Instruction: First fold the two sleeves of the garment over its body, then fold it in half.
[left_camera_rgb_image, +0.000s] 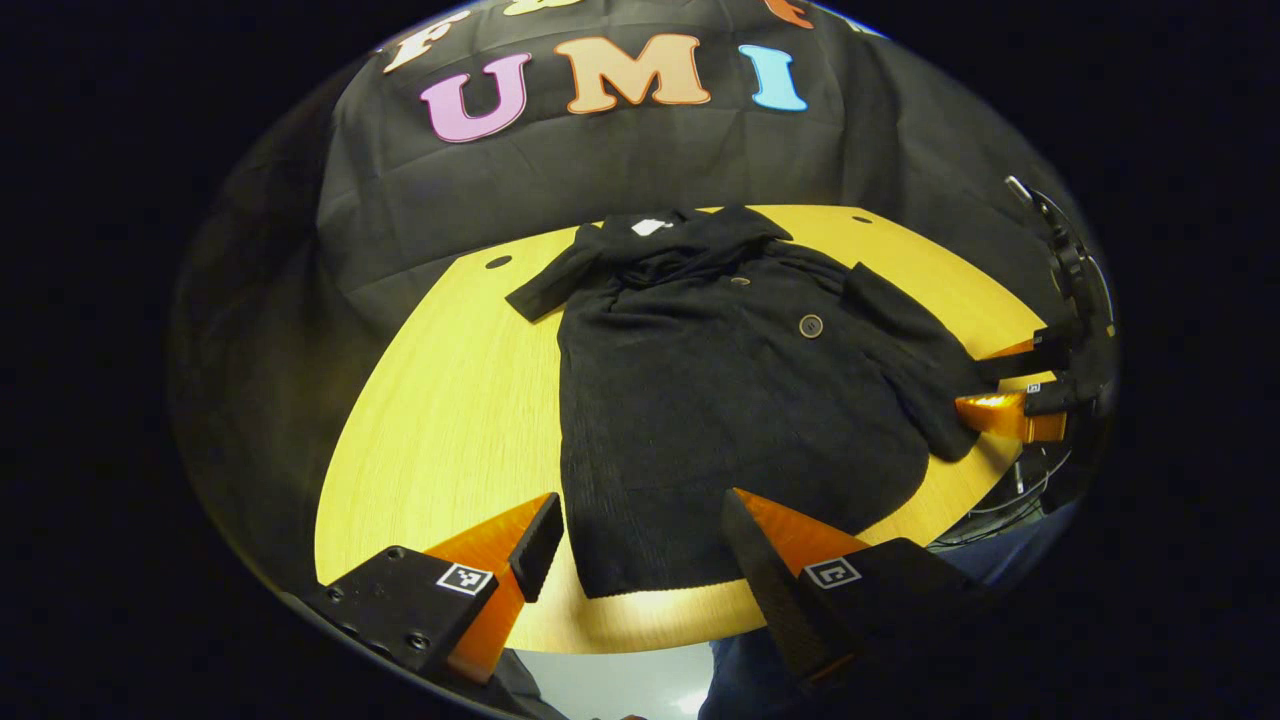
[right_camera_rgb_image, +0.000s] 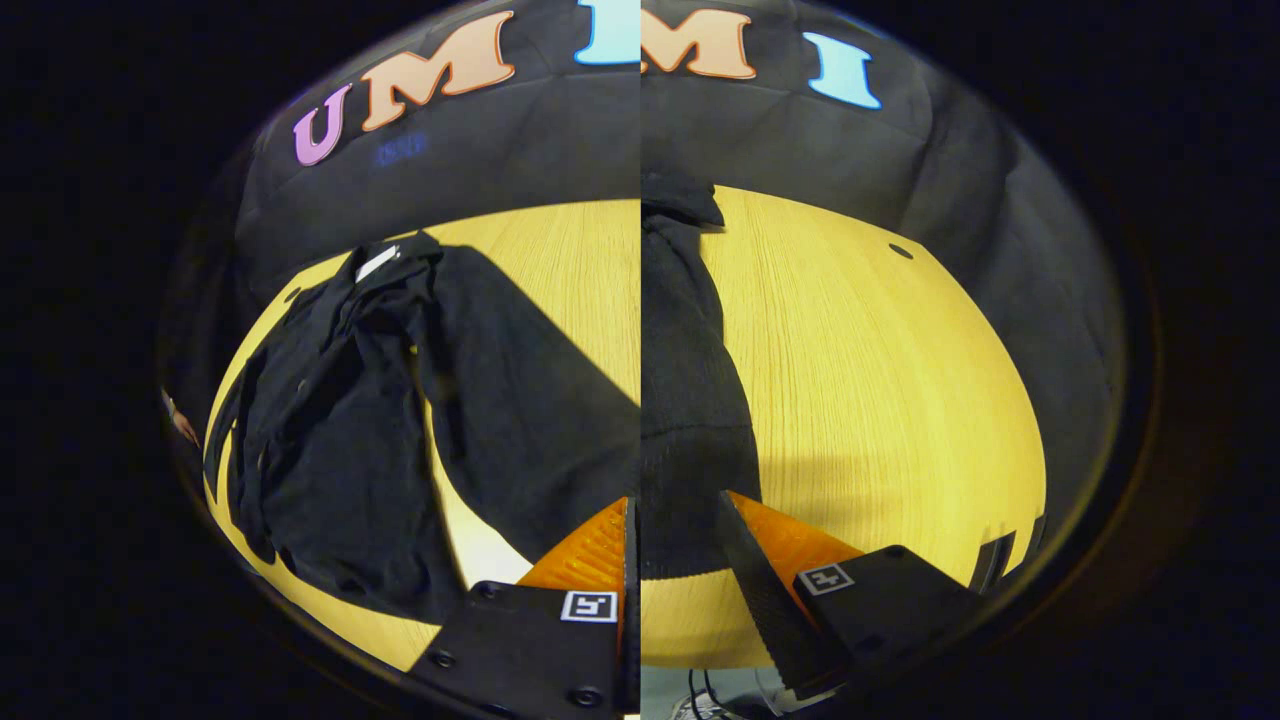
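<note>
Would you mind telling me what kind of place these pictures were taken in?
Probably a staged recording booth: black cloth hangs behind a bare wooden table, a black garment lies on it, and the left gripper and right gripper bear camera rigs.

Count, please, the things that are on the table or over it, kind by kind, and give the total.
Black garment, spread flat on the wooden table: 1
Large buttons on its front: 1 plainly seen
Grippers: 2, the left gripper over the hem and the right gripper at the end of the sleeve
Total: 4
</note>
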